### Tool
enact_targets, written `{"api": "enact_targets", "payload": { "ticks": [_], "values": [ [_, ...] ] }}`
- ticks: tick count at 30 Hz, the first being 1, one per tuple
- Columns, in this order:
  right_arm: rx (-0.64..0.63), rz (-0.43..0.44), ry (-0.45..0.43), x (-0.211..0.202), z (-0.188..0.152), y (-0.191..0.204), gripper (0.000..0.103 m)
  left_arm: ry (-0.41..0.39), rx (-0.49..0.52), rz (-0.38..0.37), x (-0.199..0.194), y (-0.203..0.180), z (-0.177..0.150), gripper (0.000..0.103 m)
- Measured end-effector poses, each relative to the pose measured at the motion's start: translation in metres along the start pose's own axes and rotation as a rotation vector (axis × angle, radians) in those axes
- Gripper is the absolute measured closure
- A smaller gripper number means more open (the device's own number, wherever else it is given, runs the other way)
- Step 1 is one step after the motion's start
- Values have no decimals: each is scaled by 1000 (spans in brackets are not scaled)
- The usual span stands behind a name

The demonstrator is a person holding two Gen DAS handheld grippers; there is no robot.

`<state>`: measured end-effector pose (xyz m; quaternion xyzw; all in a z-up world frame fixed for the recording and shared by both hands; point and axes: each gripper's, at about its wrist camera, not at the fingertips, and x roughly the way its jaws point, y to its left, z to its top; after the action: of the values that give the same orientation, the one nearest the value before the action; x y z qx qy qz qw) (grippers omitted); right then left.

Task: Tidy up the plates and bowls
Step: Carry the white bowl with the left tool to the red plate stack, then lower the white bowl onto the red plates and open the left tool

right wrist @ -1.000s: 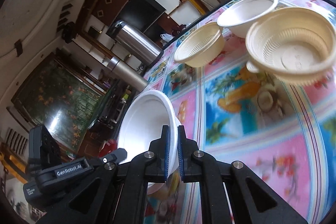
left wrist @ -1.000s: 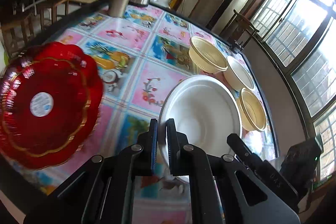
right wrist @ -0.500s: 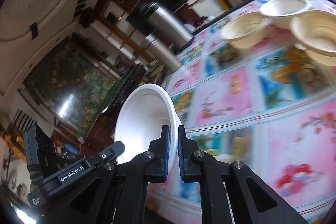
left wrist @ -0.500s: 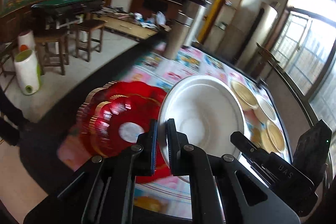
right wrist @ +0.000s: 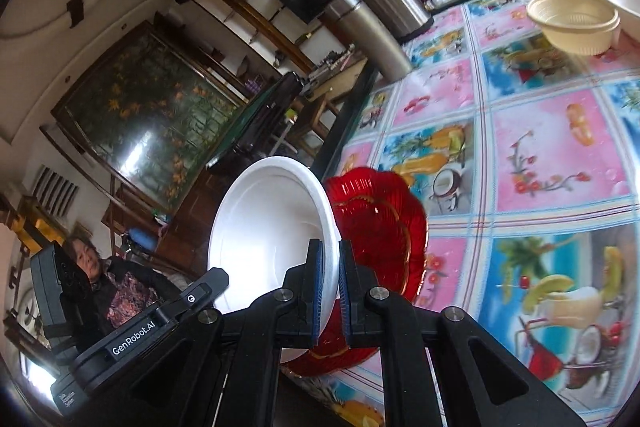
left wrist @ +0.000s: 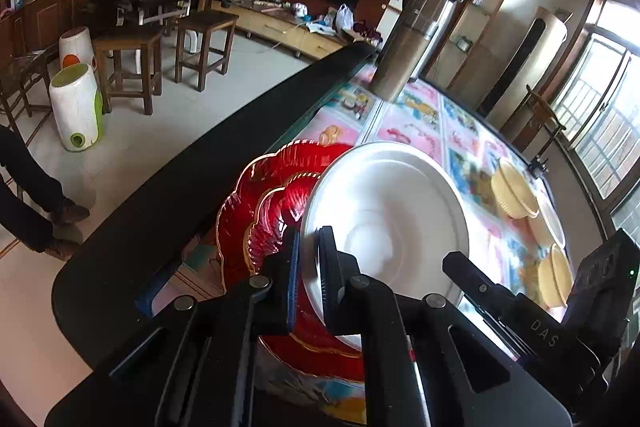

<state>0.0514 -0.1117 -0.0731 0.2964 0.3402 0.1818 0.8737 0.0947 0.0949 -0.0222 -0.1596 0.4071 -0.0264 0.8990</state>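
Note:
Both grippers hold one large white bowl by its rim, above the table. My left gripper is shut on the near rim in the left wrist view. My right gripper is shut on the opposite rim of the white bowl, which looks tilted in the right wrist view. Directly under and beside the bowl lies a stack of red scalloped plates with gold edges, near the table's black border; the red plates are partly hidden by the bowl. Cream bowls stand further along the table; one cream bowl is perforated.
The table has a colourful patterned cover and a black border. A tall steel flask stands at its far end. The other gripper's body shows at lower right. Stools, a green-topped table and a person's legs are beyond the edge.
The white bowl, still gripped by both grippers, has travelled across the table from near the cream bowls to above the red plates at the table's edge.

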Motion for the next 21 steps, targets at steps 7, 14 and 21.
{"api": "enact_targets", "payload": {
  "ticks": [7,14,21],
  "values": [
    [2,-50,31,28,-4,-13,95,52,1,11,20,4,-4,95],
    [7,-75,39,43,-5,-25,95,70,0,31,21,11,-2,95],
    [-50,-95,16,45,-5,-20,91,47,-18,74,8,27,6,91]
  ]
}}
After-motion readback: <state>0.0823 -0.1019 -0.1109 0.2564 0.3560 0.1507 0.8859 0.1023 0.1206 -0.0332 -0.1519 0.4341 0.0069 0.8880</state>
